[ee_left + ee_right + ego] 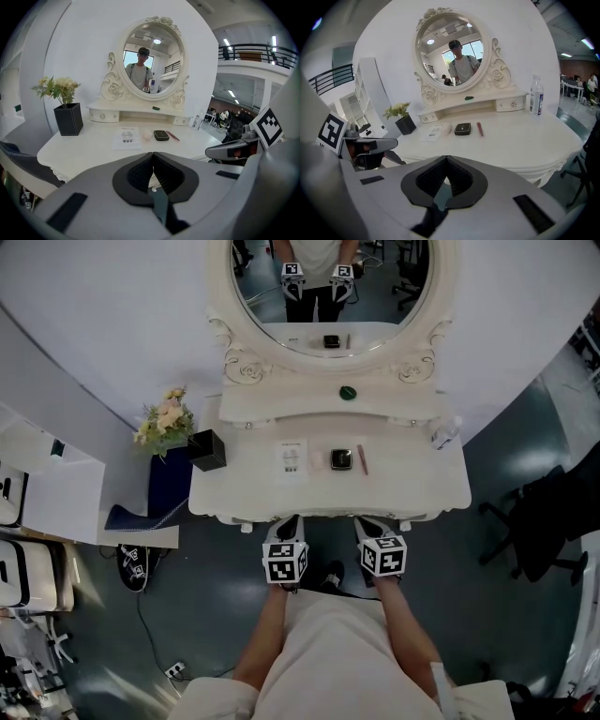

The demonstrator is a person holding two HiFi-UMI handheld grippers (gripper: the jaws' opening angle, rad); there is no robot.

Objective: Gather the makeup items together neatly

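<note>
the left tool (152,161) and the right tool (446,165), each with jaws pressed together on nothing, hang at the near edge of the ornate white bench (412,474), at whose middle lie a white printed sheet (292,461), pale pink round puff (147,135), black square compact (341,459) and slim dark red stick (362,459).

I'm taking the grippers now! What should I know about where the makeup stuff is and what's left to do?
Grippers: left gripper and right gripper are both shut and empty, side by side at the front edge of the table.
Things: white sheet, black compact and red pencil lie in a row mid-table. A small green item sits on the upper shelf. A clear bottle stands far right.
Done: nothing is held yet.
Left: probably nudge the row closer, perhaps fetch the green item.
</note>
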